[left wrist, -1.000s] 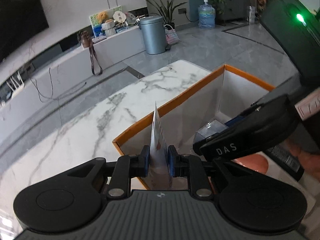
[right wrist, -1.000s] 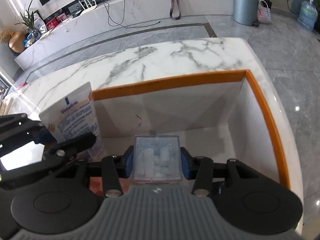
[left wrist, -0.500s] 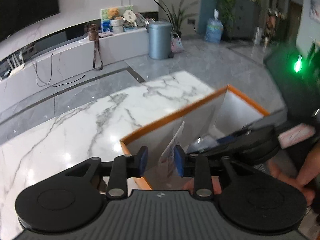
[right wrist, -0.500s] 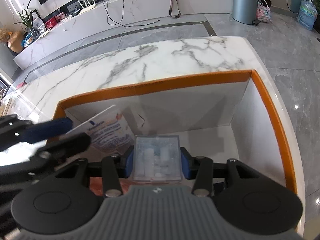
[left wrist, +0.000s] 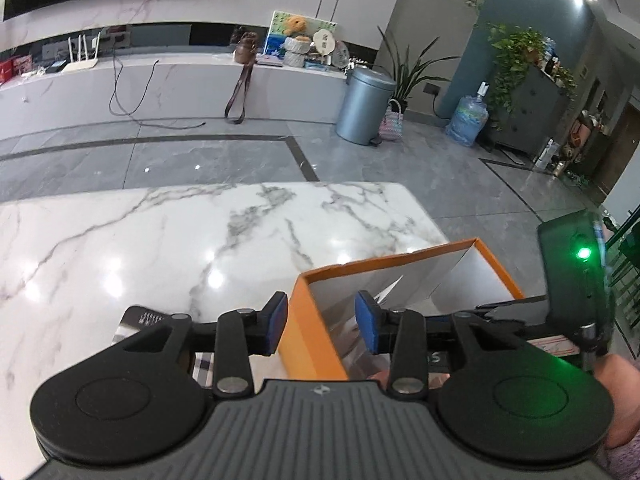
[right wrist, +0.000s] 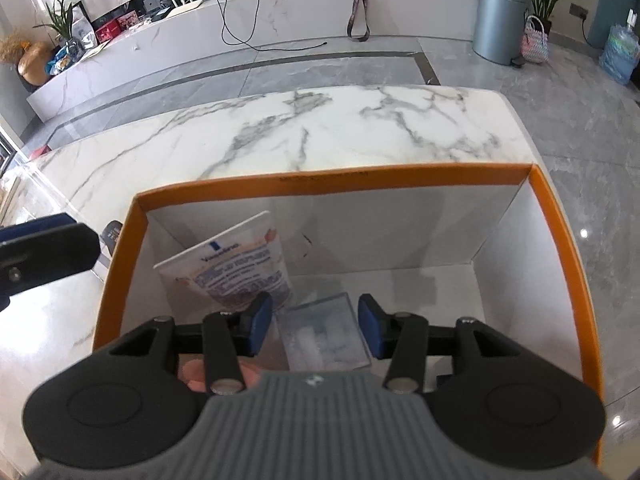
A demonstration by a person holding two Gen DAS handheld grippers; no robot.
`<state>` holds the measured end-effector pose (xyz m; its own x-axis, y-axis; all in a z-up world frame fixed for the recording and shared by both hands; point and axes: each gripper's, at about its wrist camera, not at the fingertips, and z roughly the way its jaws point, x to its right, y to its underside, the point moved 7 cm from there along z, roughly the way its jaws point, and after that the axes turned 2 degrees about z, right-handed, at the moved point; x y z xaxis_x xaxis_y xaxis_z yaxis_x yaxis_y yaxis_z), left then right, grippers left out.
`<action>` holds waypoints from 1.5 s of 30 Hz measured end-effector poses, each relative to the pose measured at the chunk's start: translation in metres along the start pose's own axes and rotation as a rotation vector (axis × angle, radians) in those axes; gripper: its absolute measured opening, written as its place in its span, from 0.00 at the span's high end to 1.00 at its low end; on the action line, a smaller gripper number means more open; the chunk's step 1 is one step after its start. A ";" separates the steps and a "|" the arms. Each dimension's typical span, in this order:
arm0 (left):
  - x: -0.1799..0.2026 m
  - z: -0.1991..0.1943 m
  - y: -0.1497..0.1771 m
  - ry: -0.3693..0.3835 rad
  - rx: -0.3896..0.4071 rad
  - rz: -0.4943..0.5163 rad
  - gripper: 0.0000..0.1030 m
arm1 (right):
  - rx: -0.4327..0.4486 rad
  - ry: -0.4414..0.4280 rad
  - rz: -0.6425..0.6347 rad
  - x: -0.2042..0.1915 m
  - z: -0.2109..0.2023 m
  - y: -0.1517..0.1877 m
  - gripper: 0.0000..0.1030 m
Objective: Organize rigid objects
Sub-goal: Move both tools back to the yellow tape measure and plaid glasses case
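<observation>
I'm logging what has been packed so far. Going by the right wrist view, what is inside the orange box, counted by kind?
White printed pouch: 1
Clear plastic case: 1
Pinkish item, mostly hidden: 1
Total: 3 visible

White pouch (right wrist: 236, 268) leaning, clear case (right wrist: 324, 336) flat, inside orange-rimmed box (right wrist: 404, 174).

Black left gripper (left wrist: 322, 323) – blue-padded jaws, silver screws, ribbed grey body
</observation>
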<state>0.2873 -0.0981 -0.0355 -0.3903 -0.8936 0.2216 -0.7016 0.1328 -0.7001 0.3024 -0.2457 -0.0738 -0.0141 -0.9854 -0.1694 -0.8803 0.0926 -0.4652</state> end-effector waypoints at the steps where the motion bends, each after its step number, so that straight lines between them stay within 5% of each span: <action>1: -0.001 0.000 0.001 0.001 -0.006 -0.004 0.55 | 0.002 0.006 -0.005 -0.001 -0.002 0.000 0.52; 8: -0.013 -0.012 0.007 -0.001 -0.007 -0.009 0.55 | 0.058 0.055 -0.068 -0.011 -0.031 0.001 0.52; 17: -0.045 -0.030 0.026 -0.080 -0.037 -0.011 0.55 | 0.154 -0.016 -0.240 -0.077 -0.078 -0.002 0.52; 27: -0.101 -0.043 0.055 -0.178 -0.043 -0.134 0.60 | 0.063 -0.022 -0.406 -0.161 -0.054 0.031 0.56; 32: -0.123 -0.041 0.070 -0.214 -0.049 -0.165 0.60 | -0.025 0.072 -0.477 -0.186 -0.016 0.048 0.49; 45: -0.152 -0.036 0.089 -0.180 -0.071 -0.235 0.59 | -0.188 0.285 -0.279 -0.175 0.047 0.052 0.52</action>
<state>0.2623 0.0651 -0.1072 -0.1054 -0.9641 0.2436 -0.8026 -0.0621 -0.5933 0.2810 -0.0618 -0.1090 0.1292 -0.9715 0.1985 -0.9396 -0.1840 -0.2886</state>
